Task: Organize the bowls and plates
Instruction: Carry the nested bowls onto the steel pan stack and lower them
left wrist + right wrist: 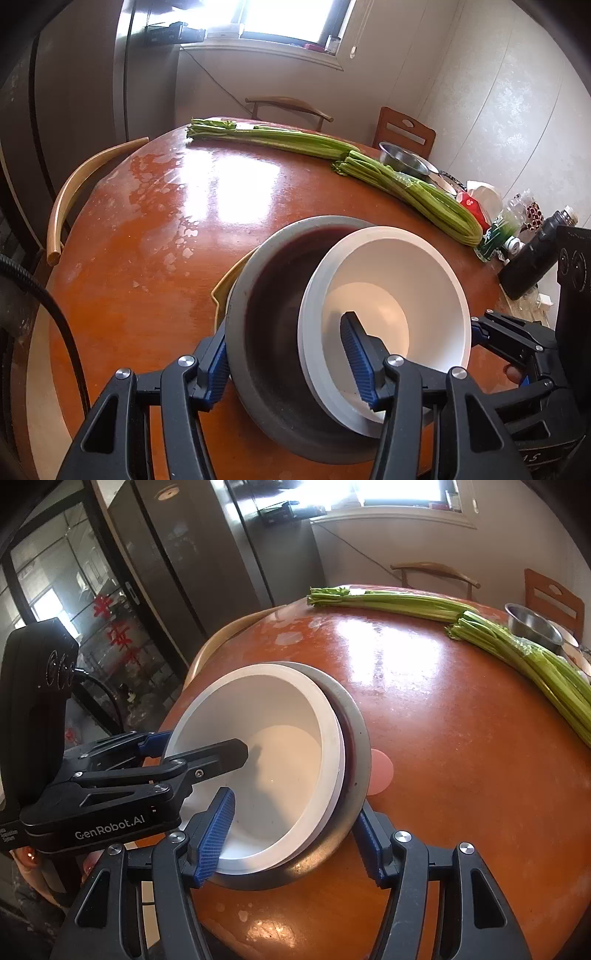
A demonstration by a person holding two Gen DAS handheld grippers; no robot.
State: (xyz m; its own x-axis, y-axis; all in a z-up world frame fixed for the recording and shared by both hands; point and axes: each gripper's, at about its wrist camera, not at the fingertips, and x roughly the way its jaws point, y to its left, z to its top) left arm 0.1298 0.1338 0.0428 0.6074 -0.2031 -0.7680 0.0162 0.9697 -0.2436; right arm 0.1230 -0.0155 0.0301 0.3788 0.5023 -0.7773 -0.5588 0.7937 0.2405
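Observation:
A white bowl sits tilted inside a larger grey bowl with a dark inside, near the front edge of the round brown table. My left gripper spans the bowls' near rims, one finger outside the grey bowl, the other inside the white bowl. My right gripper grips likewise from the other side: its left finger is inside the white bowl, its right finger is outside the grey bowl. Both pairs of jaws stand wide. Each gripper shows in the other's view.
Two long celery bunches lie across the far table. A steel bowl, bottles and packets crowd the right edge. Chairs ring the table. A pink disc lies beside the grey bowl.

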